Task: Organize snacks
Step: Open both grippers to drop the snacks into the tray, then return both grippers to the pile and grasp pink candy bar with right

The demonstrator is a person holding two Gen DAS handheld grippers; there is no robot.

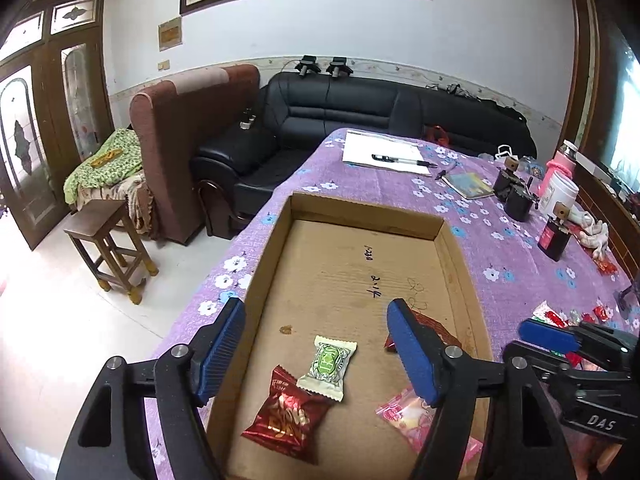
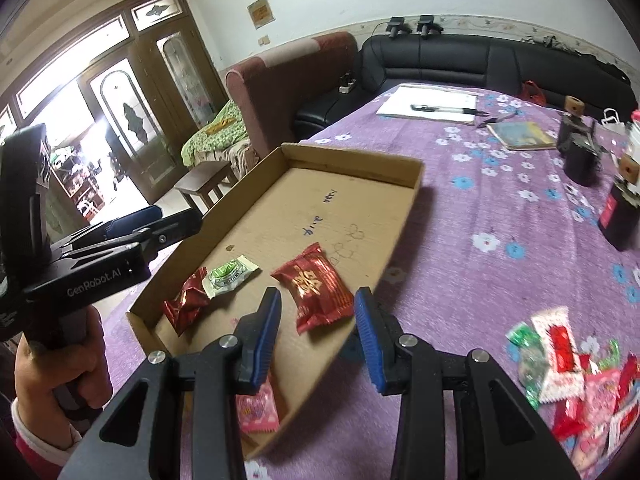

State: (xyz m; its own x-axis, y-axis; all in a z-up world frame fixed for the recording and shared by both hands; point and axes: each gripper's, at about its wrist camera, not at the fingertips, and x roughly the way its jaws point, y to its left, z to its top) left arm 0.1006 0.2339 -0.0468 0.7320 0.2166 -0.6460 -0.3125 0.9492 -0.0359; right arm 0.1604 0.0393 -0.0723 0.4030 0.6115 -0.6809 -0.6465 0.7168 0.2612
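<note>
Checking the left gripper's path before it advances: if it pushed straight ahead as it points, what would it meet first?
Probably the bare cardboard floor of the box, just beyond the green-wrapped candy. The left gripper is open and empty.

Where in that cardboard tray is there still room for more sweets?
The cardboard tray is bare across its far half, beyond the green sweet and large red packet. The near end is crowded; loose sweets pile on the cloth beside it.

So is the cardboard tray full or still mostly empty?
Mostly empty. The cardboard tray holds only four snacks near its close end, including a green candy; bare cardboard covers the rest.
</note>
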